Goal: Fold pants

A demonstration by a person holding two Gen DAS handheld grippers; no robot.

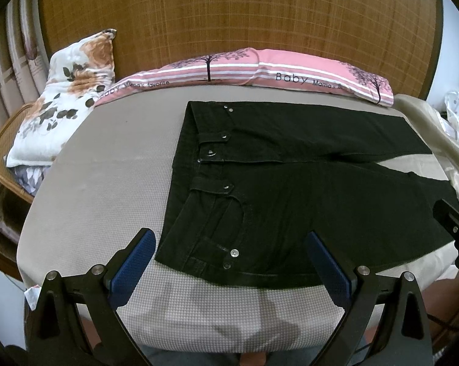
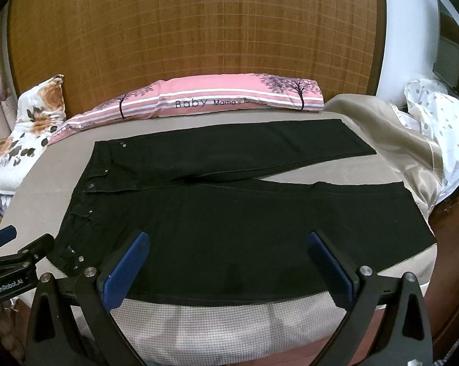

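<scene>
Black pants (image 1: 290, 189) (image 2: 229, 213) lie flat on a grey padded surface (image 1: 107, 177), waistband to the left, both legs spread to the right in a shallow V. My left gripper (image 1: 231, 238) hovers open over the near waist corner with its pocket and rivets, holding nothing. My right gripper (image 2: 227, 241) hangs open above the near leg at its front edge, also holding nothing. The left gripper's body (image 2: 12, 262) shows at the left edge of the right wrist view. The right gripper's body (image 1: 455, 225) shows at the right edge of the left wrist view.
A pink striped pillow (image 1: 259, 70) (image 2: 199, 97) lies along the far edge against a woven headboard (image 1: 229, 15). A floral pillow (image 1: 64, 91) sits far left. Beige satin cloth (image 2: 397, 140) and white dotted fabric (image 2: 442, 122) are heaped at the right. The surface's front edge (image 2: 229, 329) is near.
</scene>
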